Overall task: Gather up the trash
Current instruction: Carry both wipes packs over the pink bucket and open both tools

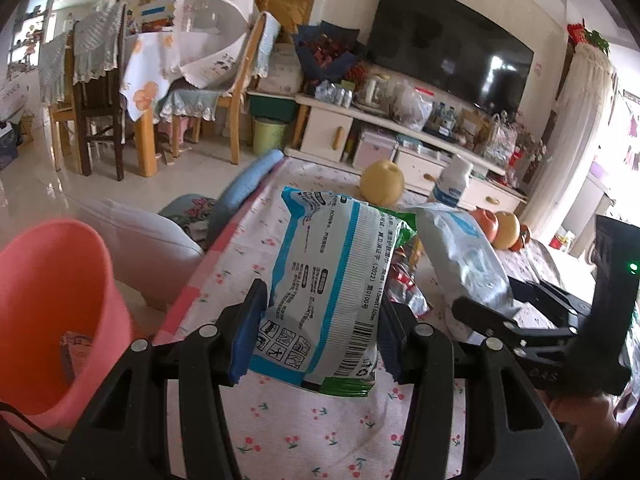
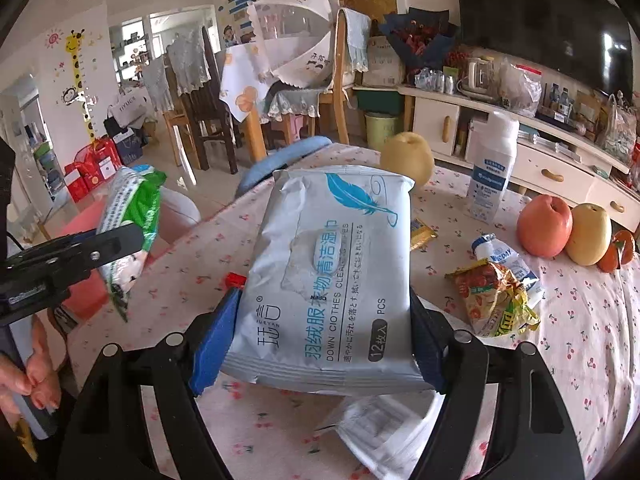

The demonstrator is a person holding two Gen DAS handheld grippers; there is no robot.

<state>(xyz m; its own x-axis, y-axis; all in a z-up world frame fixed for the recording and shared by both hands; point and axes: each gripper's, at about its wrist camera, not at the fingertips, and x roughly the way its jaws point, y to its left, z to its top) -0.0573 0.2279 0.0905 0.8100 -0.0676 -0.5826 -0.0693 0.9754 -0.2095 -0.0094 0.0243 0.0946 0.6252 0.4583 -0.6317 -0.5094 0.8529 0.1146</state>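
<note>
Above the desk (image 2: pixel 580 340): my left gripper (image 1: pixel 316 332) clamps a green-edged wipes packet (image 1: pixel 324 280), right gripper (image 2: pixel 320 336) a feather-print wipes pack (image 2: pixel 332 272); snack wrapper (image 2: pixel 492 296) remains, pink bin (image 1: pixel 52 300) nearly empty.

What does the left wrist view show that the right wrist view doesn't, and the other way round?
Only the left wrist view: the inside of the pink plastic bin beside the table. Only the right wrist view: the crumpled red-and-yellow snack wrapper and small white-and-blue packet left on the cherry-print tablecloth. Both: the left claw shut on the green-edged white pack, the right claw shut on the grey feather-print wipes pack.
</note>
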